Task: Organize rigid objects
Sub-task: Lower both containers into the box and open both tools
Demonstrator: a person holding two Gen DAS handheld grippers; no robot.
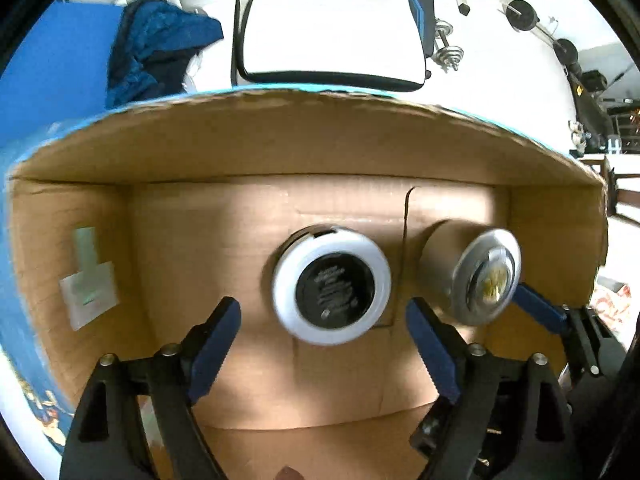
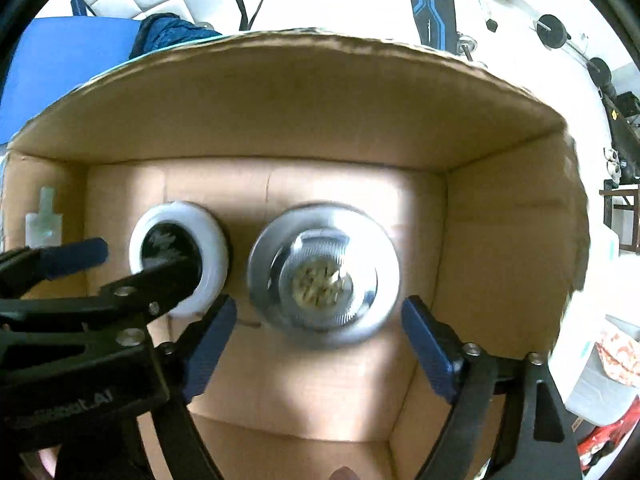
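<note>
Both grippers look down into an open cardboard box (image 1: 280,140). A round white jar with a black lid (image 1: 331,284) stands on the box floor, just ahead of my open left gripper (image 1: 324,320). A silver jar with a clear gold-patterned top (image 2: 323,274) stands to its right, just ahead of my open right gripper (image 2: 318,322). Neither gripper holds anything. In the right wrist view the white jar (image 2: 188,240) is partly hidden by the left gripper's fingers (image 2: 76,256). The silver jar (image 1: 486,276) also shows in the left wrist view.
A small pale green bottle (image 1: 90,276) lies against the box's left wall (image 2: 42,220). Blue cloth (image 1: 160,48) and a blue surface (image 1: 52,64) lie beyond the box. Dumbbells (image 1: 450,50) and gym gear lie on the white floor behind. Plastic packaging (image 2: 600,364) sits right of the box.
</note>
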